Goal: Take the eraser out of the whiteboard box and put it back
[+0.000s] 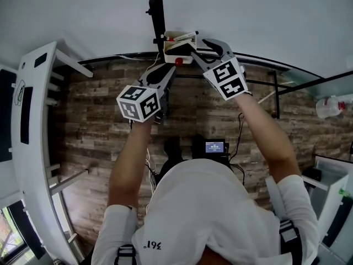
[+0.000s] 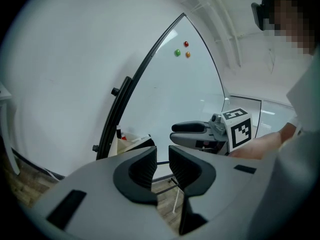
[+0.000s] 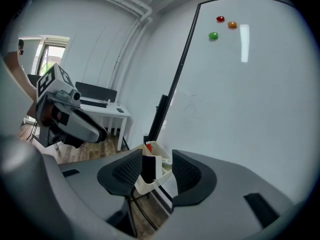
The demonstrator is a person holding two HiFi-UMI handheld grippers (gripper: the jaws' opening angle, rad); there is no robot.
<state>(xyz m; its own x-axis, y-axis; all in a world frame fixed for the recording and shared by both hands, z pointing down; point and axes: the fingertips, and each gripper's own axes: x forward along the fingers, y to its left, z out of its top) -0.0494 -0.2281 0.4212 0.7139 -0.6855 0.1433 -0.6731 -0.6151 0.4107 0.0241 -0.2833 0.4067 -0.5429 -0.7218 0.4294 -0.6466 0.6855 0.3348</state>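
Observation:
A cream whiteboard box (image 1: 177, 53) hangs at the lower edge of the whiteboard (image 1: 248, 15). In the right gripper view a dark eraser (image 3: 148, 168) stands upright in the box (image 3: 160, 180), next to a red item. My right gripper (image 3: 157, 166) is open; the eraser shows between its jaws, close to the left pad and clear of the right one. In the head view the right gripper (image 1: 197, 48) reaches the box's right side. My left gripper (image 2: 162, 161) is below and left of the box (image 2: 131, 143), jaws a narrow gap apart and holding nothing.
Three magnets, green (image 3: 213, 35), red (image 3: 220, 19) and orange (image 3: 232, 24), stick high on the board. The black stand post (image 1: 159, 10) rises beside the box. A white desk (image 3: 102, 109) stands farther back. A white rack (image 1: 33, 120) lies left; a bottle (image 1: 331, 106) lies right.

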